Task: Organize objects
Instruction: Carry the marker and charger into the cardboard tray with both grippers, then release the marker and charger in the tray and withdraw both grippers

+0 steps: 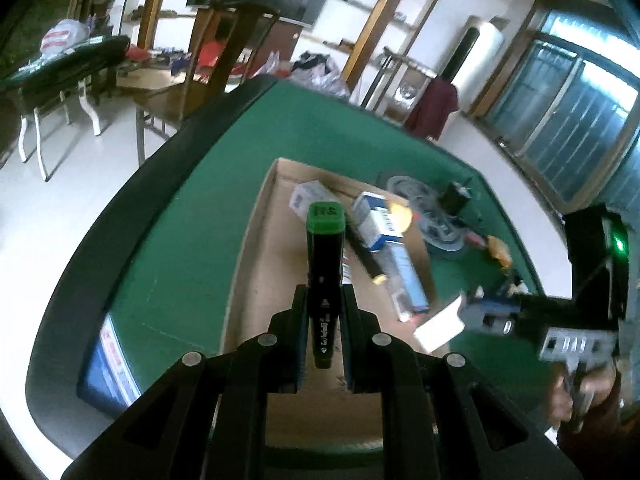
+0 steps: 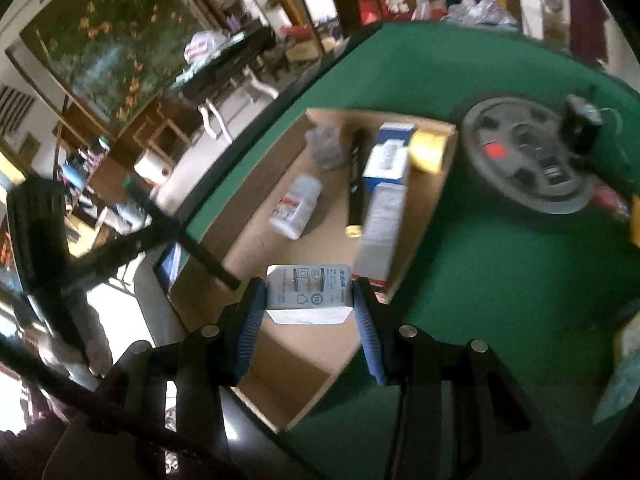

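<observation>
In the left wrist view my left gripper (image 1: 323, 296) is shut on a black marker with a green cap (image 1: 325, 248), which points forward over a shallow cardboard box (image 1: 276, 264). In the right wrist view my right gripper (image 2: 309, 288) is shut on a white plug adapter (image 2: 310, 294), its prongs facing up, above the near part of the cardboard box (image 2: 280, 376). The adapter (image 1: 440, 326) and the right gripper also show blurred at the right of the left wrist view.
The box sits on a green table (image 2: 500, 280) and holds a white bottle (image 2: 296, 208), a black pen (image 2: 356, 184), a blue-white carton (image 2: 386, 196) and a yellow tape roll (image 2: 428, 152). A grey disc (image 2: 524, 156) lies to its right. A blue packet (image 1: 108, 368) lies at the table's near left edge.
</observation>
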### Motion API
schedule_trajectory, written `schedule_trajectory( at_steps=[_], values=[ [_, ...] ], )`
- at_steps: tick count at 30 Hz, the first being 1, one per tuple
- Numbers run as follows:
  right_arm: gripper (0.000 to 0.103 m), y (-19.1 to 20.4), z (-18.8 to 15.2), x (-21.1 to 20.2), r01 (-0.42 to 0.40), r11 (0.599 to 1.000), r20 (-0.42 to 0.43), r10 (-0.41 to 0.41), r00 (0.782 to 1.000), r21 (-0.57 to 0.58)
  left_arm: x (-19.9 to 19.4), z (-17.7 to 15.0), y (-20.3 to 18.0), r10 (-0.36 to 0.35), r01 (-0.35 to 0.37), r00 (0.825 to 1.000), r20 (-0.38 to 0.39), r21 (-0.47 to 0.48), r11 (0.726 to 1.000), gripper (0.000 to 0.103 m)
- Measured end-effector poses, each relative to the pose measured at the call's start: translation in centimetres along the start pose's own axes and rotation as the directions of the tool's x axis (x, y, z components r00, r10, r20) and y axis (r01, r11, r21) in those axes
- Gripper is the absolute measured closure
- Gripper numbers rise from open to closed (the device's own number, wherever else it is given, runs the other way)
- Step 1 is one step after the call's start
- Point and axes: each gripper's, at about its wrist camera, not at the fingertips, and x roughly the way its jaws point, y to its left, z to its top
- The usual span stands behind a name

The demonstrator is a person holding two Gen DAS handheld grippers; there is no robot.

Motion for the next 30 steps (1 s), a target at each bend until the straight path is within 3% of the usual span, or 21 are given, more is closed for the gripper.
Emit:
schedule_trajectory(
  at_steps=[7,17,25,26,27,28,30],
  values=[
    [0.060,0.3,1.7,4.8,0.054,0.999,-0.060,-0.054,0.997,0.002,4.7,2.7,1.1,0.034,-0.034,0.998,-0.052,0.000,0.999,0.091],
    [0.060,1.3,4.3,7.0,0.119,0.992,-0.036,-0.120,0.992,-0.043,9.8,4.4,2.0,0.081,-0.081,0.991,-0.109,0.001,0.997,0.091],
    [0.059,0.8,4.7,9.1,0.196,0.979,-0.045,-0.198,0.979,-0.048,8.5,4.3,2.3,0.063,-0.066,0.995,-0.074,-0.040,0.997,0.090],
    [0.059,0.7,4.7,9.0,0.201,0.979,-0.040,-0.203,0.978,-0.045,8.2,4.2,2.3,0.062,-0.066,0.996,-0.069,-0.046,0.997,0.088],
    [0.059,0.6,4.7,8.8,0.199,0.979,-0.031,-0.200,0.979,-0.041,8.0,4.3,2.2,0.061,-0.065,0.996,-0.066,-0.049,0.997,0.078],
    [0.059,0.7,4.6,8.2,0.185,0.982,-0.014,-0.185,0.983,-0.037,7.6,4.2,2.1,0.064,-0.068,0.996,-0.062,-0.053,0.996,0.060],
    [0.059,0.7,4.7,7.1,0.163,0.986,0.025,-0.162,0.986,-0.032,6.9,4.0,1.8,0.072,-0.074,0.997,-0.041,-0.058,0.996,0.042]
  ],
)
